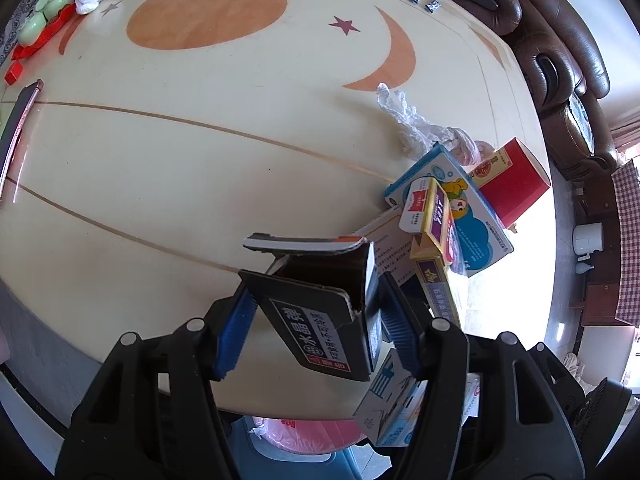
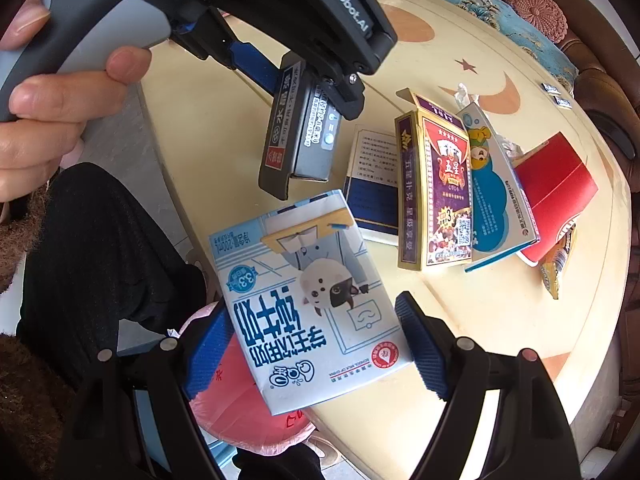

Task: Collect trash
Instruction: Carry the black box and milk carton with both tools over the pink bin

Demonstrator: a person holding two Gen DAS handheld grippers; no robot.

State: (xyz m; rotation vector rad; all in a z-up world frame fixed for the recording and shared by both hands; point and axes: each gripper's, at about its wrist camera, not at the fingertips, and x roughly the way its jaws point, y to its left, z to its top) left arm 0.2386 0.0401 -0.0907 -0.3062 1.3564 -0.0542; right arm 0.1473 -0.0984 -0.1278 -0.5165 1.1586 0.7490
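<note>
Table (image 1: 180, 152): cream, orange disc, crescent, maroon star. Black box (image 1: 320, 320): white lettering, red label. Milk carton (image 2: 312, 300), 6 o'clock: pale blue, cartoon cat. Red box (image 2: 556, 192), 3 o'clock.

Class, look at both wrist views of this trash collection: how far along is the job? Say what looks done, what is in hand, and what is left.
Done: cannot be judged; little shows inside the pink-lined bin.

In hand: the left gripper clamps an open black carton; the right gripper straddles the milk carton.

Left: the playing-card box, blue cartoon box, red box, navy-and-white box and crumpled plastic lie on the table.
</note>
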